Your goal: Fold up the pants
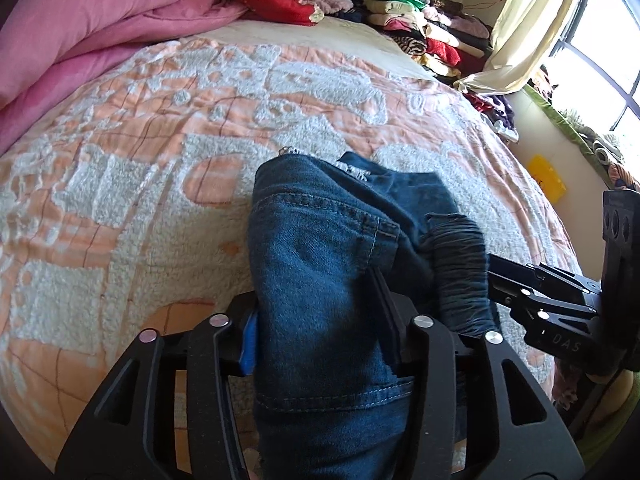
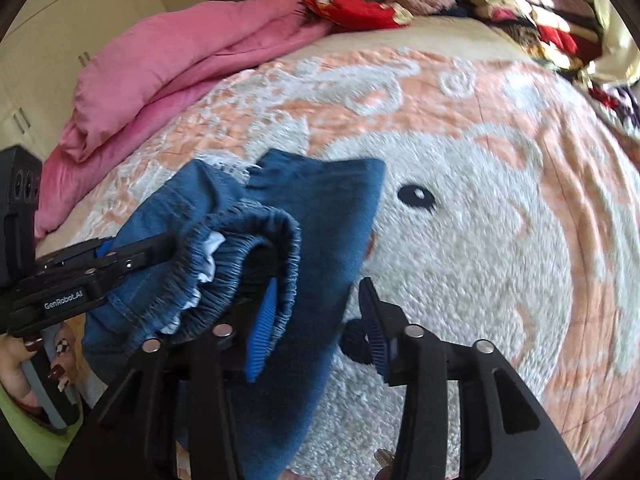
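Blue denim pants (image 1: 320,220) lie bunched and folded on the bed, with the elastic waistband (image 2: 256,224) curled open towards me. My left gripper (image 1: 316,300) straddles a thick fold of the denim; its blue left pad (image 1: 248,344) shows beside the cloth and does not seem to press on it. My right gripper (image 2: 320,292) stands open over the pants (image 2: 328,208): its blue left pad (image 2: 264,328) sits by the waistband, and its right finger is clear over the blanket. Each gripper also shows in the other's view, the right gripper (image 1: 496,272) and the left gripper (image 2: 168,246).
A peach and white fleecy blanket (image 2: 480,240) covers the bed. A pink quilt (image 1: 80,20) is heaped at the far left, and a pile of folded clothes (image 1: 420,20) sits at the far right by a curtain and window (image 1: 600,60). A hand (image 2: 24,380) holds the left gripper's handle.
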A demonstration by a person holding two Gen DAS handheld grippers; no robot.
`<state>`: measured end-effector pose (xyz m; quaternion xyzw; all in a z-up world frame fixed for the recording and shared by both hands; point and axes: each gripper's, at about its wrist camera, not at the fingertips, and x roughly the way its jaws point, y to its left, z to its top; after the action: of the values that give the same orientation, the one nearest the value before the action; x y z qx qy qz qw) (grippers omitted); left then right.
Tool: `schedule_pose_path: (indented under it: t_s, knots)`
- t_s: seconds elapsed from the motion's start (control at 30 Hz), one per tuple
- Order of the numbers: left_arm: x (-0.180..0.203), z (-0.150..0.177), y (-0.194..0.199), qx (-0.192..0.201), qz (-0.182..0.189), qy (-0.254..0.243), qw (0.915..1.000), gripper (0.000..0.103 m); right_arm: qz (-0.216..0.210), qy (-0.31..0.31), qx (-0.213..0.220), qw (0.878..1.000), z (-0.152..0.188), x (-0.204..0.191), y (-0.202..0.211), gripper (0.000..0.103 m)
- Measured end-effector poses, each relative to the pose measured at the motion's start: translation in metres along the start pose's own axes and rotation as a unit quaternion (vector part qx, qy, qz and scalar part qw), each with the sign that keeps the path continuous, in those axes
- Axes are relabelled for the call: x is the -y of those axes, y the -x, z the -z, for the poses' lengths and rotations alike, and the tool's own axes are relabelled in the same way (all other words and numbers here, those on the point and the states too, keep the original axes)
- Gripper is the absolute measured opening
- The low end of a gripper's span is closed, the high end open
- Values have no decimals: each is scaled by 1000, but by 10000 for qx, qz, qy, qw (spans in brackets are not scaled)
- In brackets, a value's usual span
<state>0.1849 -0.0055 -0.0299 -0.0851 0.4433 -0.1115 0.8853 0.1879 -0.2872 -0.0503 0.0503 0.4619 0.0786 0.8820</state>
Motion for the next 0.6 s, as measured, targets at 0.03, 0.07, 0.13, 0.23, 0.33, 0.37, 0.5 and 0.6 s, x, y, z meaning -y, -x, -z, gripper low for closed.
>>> schedule_pose_path:
  t_s: [0.03, 0.07, 0.13, 0.23, 0.33, 0.37, 0.5, 0.6]
  knots:
    - [-1, 1, -1, -16, -13, 1, 10000, 42, 13, -70, -49, 10000, 2, 3, -2, 49]
    - [-2, 2, -3, -37, -16, 4, 10000, 43, 52, -102, -85, 9999, 3, 6, -4, 50]
    - [-4, 4, -6, -85, -25, 9, 10000, 46, 98, -109, -147, 9998, 6, 8, -8, 50]
    - [-8, 7, -12, -134, -43, 43, 9999, 49, 269, 44, -161, 9995, 8, 3, -12, 50]
    - [-11, 9, -13, -137, -31, 81, 9999, 51, 371, 127, -159, 9991, 9, 0, -12, 50]
    - [-11, 9, -12, -138, -19, 89, 9999, 51, 365, 109, -163, 9991, 8, 0, -12, 50]
    - [-10, 8, -10, -129, -42, 50, 9999, 52, 381, 72, -136, 9992, 7, -1, -9, 55]
    - [-8, 9, -5, -114, -56, 31, 9999, 54, 496, 84, -53, 9987, 9, -2, -2, 62]
